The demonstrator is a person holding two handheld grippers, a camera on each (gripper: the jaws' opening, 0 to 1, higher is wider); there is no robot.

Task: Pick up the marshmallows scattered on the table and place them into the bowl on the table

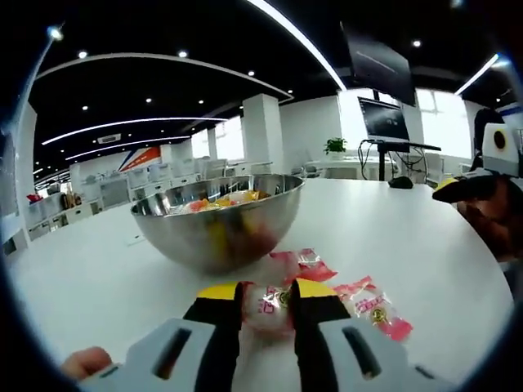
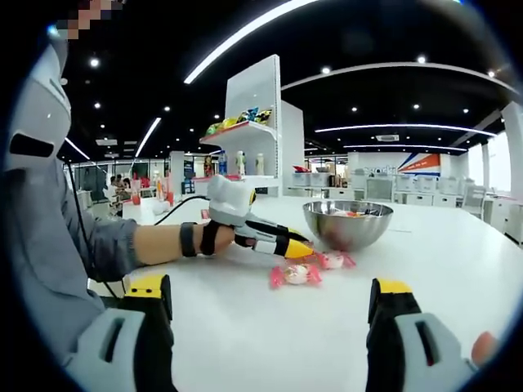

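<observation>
A steel bowl [image 1: 216,220] with several wrapped marshmallows inside stands on the white table [image 1: 98,278]. Just in front of it, my left gripper [image 1: 268,291] is shut on a pink-wrapped marshmallow [image 1: 265,314] that fills the gap between its yellow-tipped jaws, low over the table. Two more marshmallows lie loose: one [image 1: 309,264] by the bowl's foot, one [image 1: 374,309] to the right. My right gripper [image 2: 270,287] is open, jaws wide apart with nothing between them, well back from the bowl [image 2: 347,222]. Ahead of it lie two marshmallows [image 2: 296,275] [image 2: 333,260], and the left gripper [image 2: 274,242] reaches in beside them.
The person's grey sleeve [image 2: 73,237] fills the left of the right gripper view. A monitor on a stand [image 1: 384,122] and a dark mouse-like object [image 1: 400,182] sit at the table's far edge. A white shelf unit [image 2: 253,131] stands behind the table.
</observation>
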